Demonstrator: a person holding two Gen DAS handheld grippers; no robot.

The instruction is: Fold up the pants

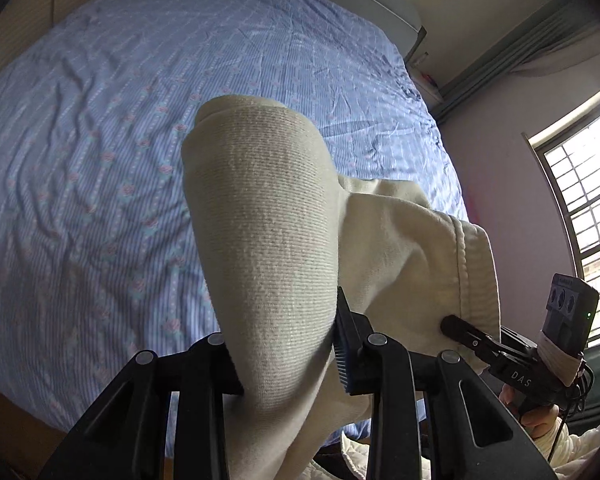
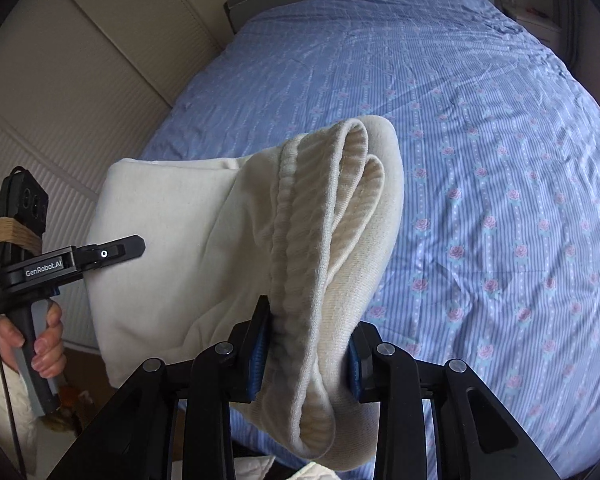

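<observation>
Both grippers have hold of the cream pants (image 1: 268,216), which hang in the air above the bed's blue flowered sheet (image 1: 100,128). From the left wrist view, the left gripper (image 1: 288,356) is pinched down on a thick ribbed bunch of the fabric, jaws narrow with cloth squeezed right between the pads. The right gripper (image 1: 452,326) shows up off to the right there, its finger against a seamed edge of the same garment. Right wrist view tells the same story: the right gripper (image 2: 306,354) is clamped on the folded ribbed waistband, blue pads pressing in on both sides, and the left gripper (image 2: 134,246) pokes in from the left, held by a hand (image 2: 40,340). A window (image 1: 584,216) sits to the right of the bed.
</observation>
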